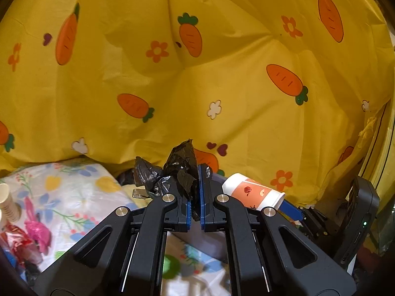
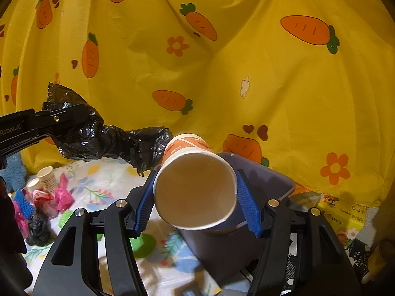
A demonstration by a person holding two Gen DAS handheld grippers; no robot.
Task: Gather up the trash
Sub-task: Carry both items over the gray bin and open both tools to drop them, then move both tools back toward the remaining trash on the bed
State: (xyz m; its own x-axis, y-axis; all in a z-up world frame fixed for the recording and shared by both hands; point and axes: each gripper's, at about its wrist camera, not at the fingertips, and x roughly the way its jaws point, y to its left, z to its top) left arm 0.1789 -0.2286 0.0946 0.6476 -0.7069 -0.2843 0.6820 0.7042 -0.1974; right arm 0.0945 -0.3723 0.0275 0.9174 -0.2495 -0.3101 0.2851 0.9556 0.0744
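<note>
Crinkled black plastic film bag point(image 1: 172, 172), glossy and creased, is pinched between the blue ribbed pads of the left gripper point(image 1: 196, 192), whose jaws are fully closed on it; a loose tuft sticks up above the fingertips. Behind hangs a yellow fabric backdrop printed with orange carrots and flowers point(image 1: 222, 61), softly folded. At the right of the left wrist view, a tapered orange-and-white paper cup point(image 1: 254, 192) lies on its side in the right gripper point(image 1: 291, 208), seen side-on. At lower left, a white floral-printed cloth point(image 1: 81, 197) carries pink crumpled wrappers point(image 1: 37, 229).

Right wrist view: the same paper cup point(image 2: 195, 185), open mouth toward the camera, smooth cream interior, is held by the right gripper point(image 2: 195, 194), its jaws about half spread with blue textured pads against the rim's sides. Only here: a dark grey smooth plastic bin point(image 2: 271, 185) directly beneath the cup, the black bag point(image 2: 111, 143) trailing in a long twisted strand from the left gripper point(image 2: 71, 120), and small ribbed paper cups point(image 2: 47, 178) among the litter.
</note>
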